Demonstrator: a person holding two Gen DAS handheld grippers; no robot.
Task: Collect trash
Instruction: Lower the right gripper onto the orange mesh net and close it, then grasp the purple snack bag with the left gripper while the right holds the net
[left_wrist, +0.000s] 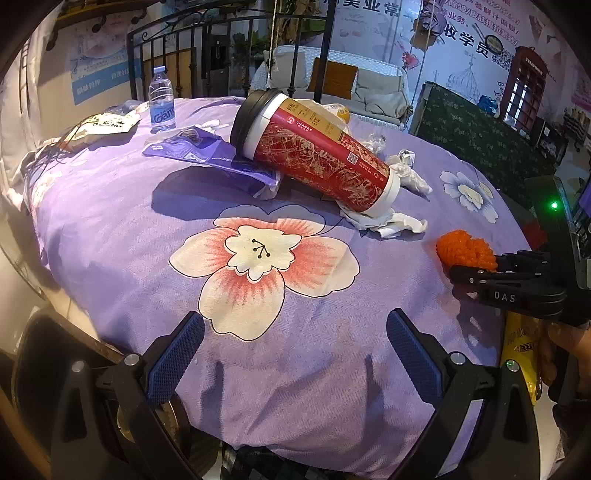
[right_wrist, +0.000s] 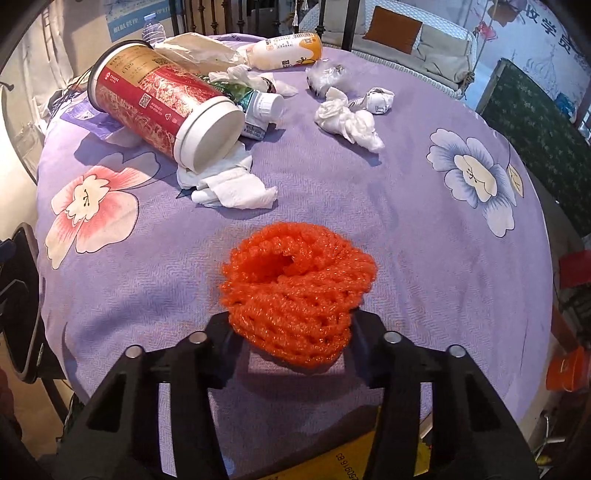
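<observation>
An orange foam net (right_wrist: 295, 291) lies at the near edge of the purple flowered tablecloth (right_wrist: 406, 240). My right gripper (right_wrist: 291, 332) is shut on its near side, with the net bulging out between the black fingers; the left wrist view shows the same grip (left_wrist: 476, 269) on the net (left_wrist: 463, 251). My left gripper (left_wrist: 295, 350) hovers open over the cloth, blue pads (left_wrist: 173, 354) wide apart with nothing between them. A red paper cup (left_wrist: 317, 147) with a black lid lies on its side on crumpled tissues (right_wrist: 229, 188).
More tissue wads (right_wrist: 347, 122), a small white bottle (right_wrist: 262, 110), a yogurt bottle (right_wrist: 284, 51), a purple wrapper (left_wrist: 207, 151) and a water bottle (left_wrist: 161, 99) are spread over the far half. A yellow packet (left_wrist: 517, 350) hangs by the person's hand at the right.
</observation>
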